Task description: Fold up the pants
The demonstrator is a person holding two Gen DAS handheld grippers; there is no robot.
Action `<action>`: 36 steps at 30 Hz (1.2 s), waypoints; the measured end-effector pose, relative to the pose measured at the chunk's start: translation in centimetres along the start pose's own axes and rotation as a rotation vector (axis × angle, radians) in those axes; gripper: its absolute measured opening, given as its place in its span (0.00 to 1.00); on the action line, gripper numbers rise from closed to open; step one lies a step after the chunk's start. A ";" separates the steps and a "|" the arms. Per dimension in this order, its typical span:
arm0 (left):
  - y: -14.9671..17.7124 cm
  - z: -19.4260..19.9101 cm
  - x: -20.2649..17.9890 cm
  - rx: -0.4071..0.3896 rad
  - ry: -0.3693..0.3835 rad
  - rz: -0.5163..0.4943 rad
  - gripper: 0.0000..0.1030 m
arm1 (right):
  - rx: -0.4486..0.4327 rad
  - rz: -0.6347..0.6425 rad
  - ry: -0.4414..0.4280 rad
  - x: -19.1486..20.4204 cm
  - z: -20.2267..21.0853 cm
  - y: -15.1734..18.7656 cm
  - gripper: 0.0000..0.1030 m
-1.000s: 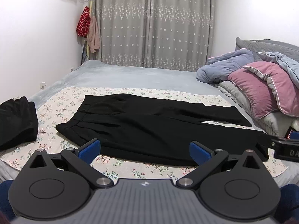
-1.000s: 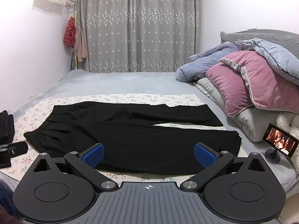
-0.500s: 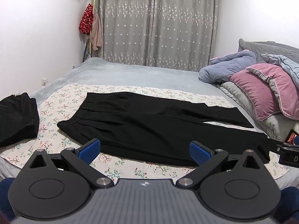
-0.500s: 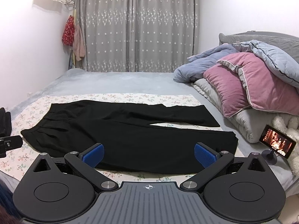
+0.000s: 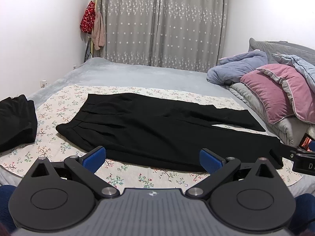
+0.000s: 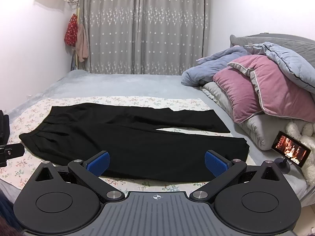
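Observation:
Black pants (image 5: 157,129) (image 6: 126,137) lie flat on a floral sheet (image 5: 59,106) on the bed, waistband to the left, both legs stretched to the right with a narrow gap between them. My left gripper (image 5: 152,158) hovers open over the near edge of the pants, nothing between its blue pads. My right gripper (image 6: 156,163) is also open and empty, above the near leg. Each gripper's edge shows at the side of the other's view.
A second black garment (image 5: 15,122) lies folded at the left of the sheet. Pillows and quilts (image 6: 265,84) are piled at the right. A phone on a stand (image 6: 291,151) plays beside a plush toy. Grey curtains (image 5: 163,25) hang behind the bed.
Both views have shifted slightly, with the pants sitting a little farther off and more to the right in the left view. Both grippers stayed open and empty.

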State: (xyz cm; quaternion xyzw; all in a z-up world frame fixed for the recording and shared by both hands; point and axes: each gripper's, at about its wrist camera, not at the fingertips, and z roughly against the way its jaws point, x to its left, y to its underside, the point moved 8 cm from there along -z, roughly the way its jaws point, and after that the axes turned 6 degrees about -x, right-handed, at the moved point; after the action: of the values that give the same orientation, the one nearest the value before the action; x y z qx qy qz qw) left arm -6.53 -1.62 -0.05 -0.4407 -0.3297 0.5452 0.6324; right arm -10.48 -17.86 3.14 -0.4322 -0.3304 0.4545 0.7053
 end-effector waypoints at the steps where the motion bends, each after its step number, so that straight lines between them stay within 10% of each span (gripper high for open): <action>1: 0.0 0.0 0.0 0.000 0.000 0.000 1.00 | 0.002 0.003 0.002 0.1 0.0 0.0 1.00; 36: 1.7 -6.2 6.3 0.090 -0.060 0.083 1.00 | 0.053 -0.055 0.023 -1.4 -5.0 3.9 1.00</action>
State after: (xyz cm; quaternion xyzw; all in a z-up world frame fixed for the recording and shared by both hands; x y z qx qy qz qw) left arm -0.45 3.39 -4.43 -0.4087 -0.3051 0.5979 0.6183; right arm -8.09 -19.84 -2.56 -0.4092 -0.3217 0.4385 0.7327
